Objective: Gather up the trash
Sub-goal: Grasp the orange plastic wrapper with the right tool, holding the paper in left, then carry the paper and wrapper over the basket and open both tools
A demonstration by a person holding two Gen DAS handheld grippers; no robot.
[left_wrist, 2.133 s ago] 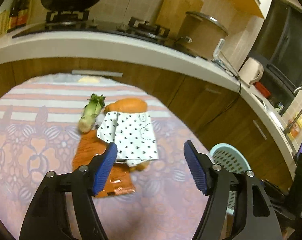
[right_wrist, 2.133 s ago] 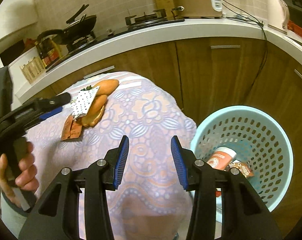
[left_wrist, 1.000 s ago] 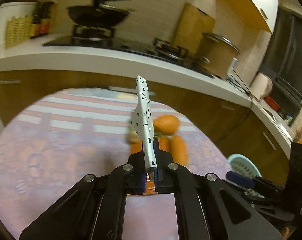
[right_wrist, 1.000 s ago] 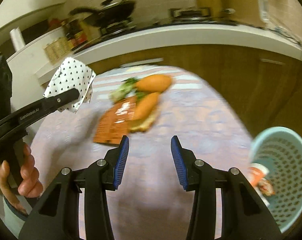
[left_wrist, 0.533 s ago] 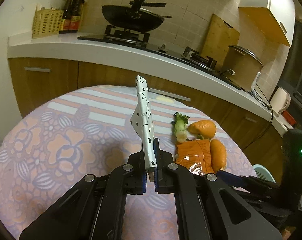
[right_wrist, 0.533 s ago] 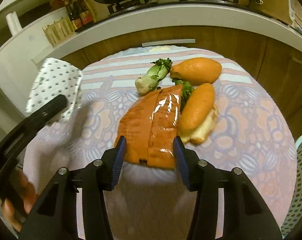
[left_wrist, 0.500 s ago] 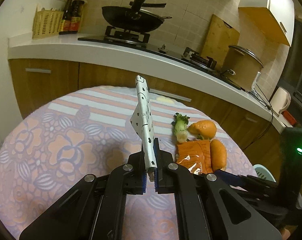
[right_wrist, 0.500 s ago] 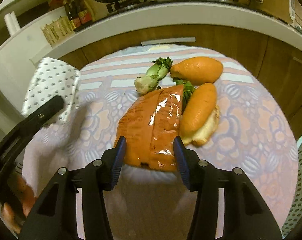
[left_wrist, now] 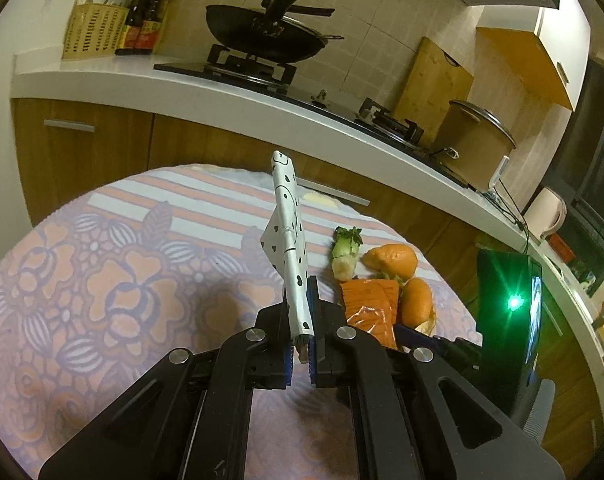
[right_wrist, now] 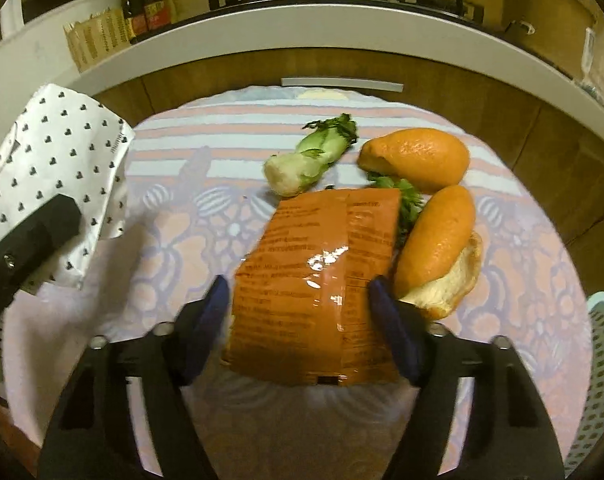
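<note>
Kitchen tabletop (right_wrist: pixel 230 432): left gripper (left_wrist: pixel 300 354) stays clamped on spotted paper (left_wrist: pixel 288 240); right gripper (right_wrist: pixel 300 310), jaws apart, now straddles orange wrapper (right_wrist: pixel 322 280), next pickup probably.

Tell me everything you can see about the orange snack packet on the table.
The orange snack packet is a flat, glossy plastic pouch with fine print and a back seam facing up. It lies on the floral tablecloth, its far edge over some greens, a bread roll along its right side. The right tool is open, fingers straddling its near half.
</note>
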